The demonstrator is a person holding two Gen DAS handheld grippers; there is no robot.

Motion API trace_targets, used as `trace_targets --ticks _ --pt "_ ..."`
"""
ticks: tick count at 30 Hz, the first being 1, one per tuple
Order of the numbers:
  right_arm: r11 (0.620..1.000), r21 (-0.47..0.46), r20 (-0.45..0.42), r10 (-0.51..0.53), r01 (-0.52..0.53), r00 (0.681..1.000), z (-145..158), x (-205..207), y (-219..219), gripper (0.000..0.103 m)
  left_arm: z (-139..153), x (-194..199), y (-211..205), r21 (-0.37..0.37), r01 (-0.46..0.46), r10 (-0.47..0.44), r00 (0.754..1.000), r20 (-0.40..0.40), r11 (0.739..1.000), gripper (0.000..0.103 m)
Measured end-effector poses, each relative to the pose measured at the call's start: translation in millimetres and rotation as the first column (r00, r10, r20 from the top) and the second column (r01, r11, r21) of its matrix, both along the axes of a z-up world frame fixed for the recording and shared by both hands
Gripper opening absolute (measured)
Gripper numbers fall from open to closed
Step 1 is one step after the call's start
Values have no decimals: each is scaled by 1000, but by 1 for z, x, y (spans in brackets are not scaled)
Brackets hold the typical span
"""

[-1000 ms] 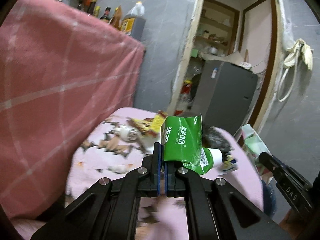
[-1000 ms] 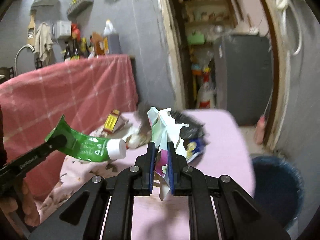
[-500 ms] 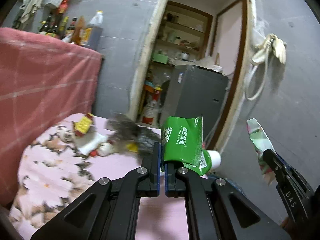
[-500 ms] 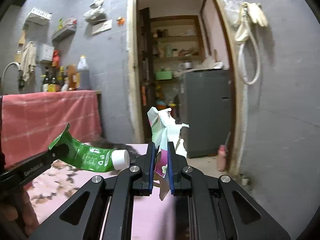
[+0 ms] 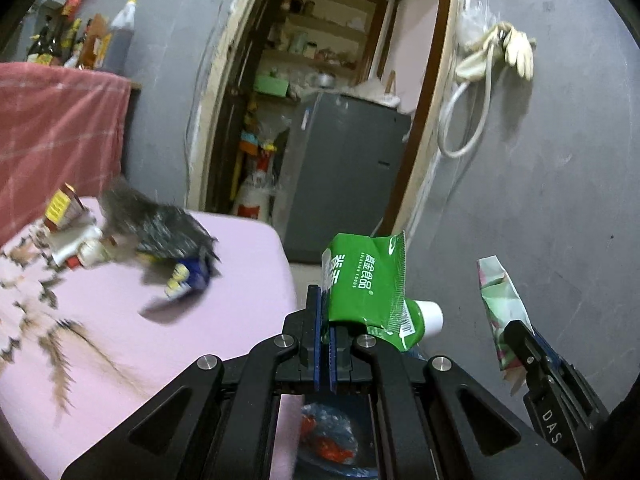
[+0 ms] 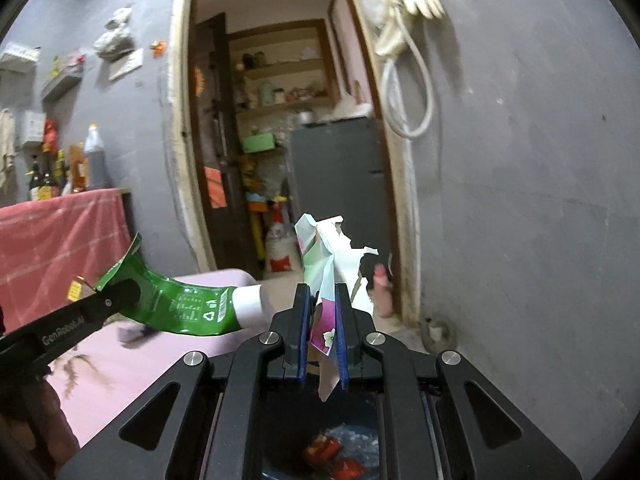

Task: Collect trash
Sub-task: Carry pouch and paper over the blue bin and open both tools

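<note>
Green foil pouch (image 5: 370, 284) with a white screw cap sits pinched by its flat end in the left gripper (image 5: 329, 336), jaws fully closed on it, cap pointing toward the right of the left wrist frame. In the right wrist view the same pouch shows at lower left, held out level.

Right gripper (image 6: 323, 332): jaws nearly closed, clamping a crumpled paper wrapper (image 6: 326, 256), white and pale green with a pink flowered patch; it stands up above the blue pads and a strip hangs below them.

Under both grippers, at the bottom centre of each frame, a dark bin (image 6: 352, 454) is partly visible between the gripper arms, with red and clear plastic scraps inside.

Pink tablecloth (image 5: 224, 280) fills the left half of the left wrist frame. More trash remains on it, upper left: a dark crumpled bag (image 5: 160, 228), a blue-and-yellow packet (image 5: 188, 276) just beside it, a yellow packet (image 5: 60, 208) and a small white bottle (image 5: 92, 252). All blurred.

Background: open doorway with a grey fridge (image 5: 344, 176), shelves behind; white hose and gloves (image 5: 496, 52) hang on the grey wall at upper right.
</note>
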State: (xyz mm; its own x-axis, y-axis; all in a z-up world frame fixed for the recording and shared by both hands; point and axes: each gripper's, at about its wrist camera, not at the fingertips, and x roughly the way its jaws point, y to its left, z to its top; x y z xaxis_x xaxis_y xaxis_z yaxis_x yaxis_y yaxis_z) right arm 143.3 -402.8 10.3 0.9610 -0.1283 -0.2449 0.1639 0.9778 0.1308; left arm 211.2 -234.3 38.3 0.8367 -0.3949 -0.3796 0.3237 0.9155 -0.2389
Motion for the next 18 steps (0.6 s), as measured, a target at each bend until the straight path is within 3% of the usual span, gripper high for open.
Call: trace_targets --ticks 8,18 --pt "997 74 -77 -6 12 997 -26 10 -23 10 -37 16 -25 73 -9 17 995 -101 997 1" --pt "997 70 -152 25 -14 988 -46 23 -22 10 -65 27 -29 108 11 9 983 -182 994 2"
